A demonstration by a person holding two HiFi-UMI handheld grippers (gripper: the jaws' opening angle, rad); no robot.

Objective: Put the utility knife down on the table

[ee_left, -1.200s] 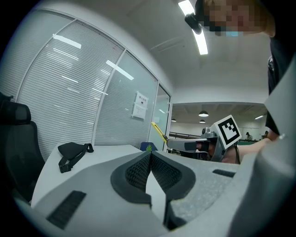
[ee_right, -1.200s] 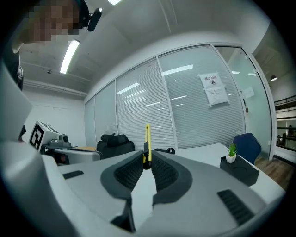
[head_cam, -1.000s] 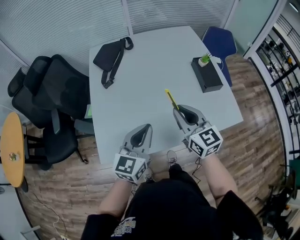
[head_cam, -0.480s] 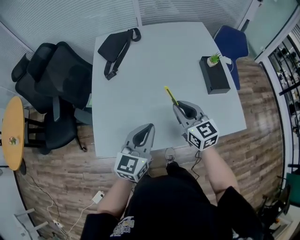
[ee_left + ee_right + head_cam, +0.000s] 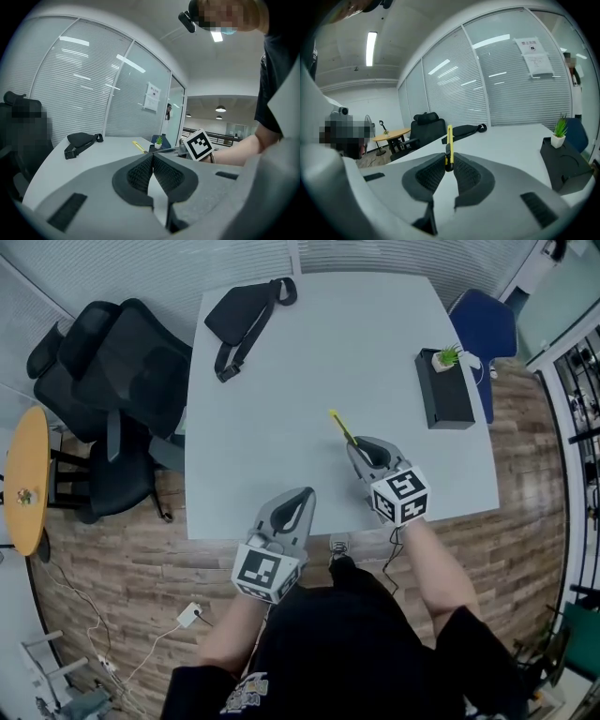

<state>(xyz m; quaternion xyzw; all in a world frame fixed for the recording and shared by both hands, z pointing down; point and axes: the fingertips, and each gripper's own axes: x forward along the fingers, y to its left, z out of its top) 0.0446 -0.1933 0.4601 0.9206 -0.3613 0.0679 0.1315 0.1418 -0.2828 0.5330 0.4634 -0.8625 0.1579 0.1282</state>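
Utility knife (image 5: 449, 145) is clamped by its rear end between the jaws of the right gripper (image 5: 356, 450), its yellow body projecting over the worktop (image 5: 281, 409). It should be lowered flat onto bare surface before the jaws are parted. The left gripper (image 5: 302, 495) is closed, jaws together on nothing.

Grey table (image 5: 300, 362), black chairs (image 5: 131, 371), wood floor (image 5: 103, 568), blinds (image 5: 122, 268).

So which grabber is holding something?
The right gripper: its jaws clamp the yellow utility knife. The left gripper is shut on nothing.
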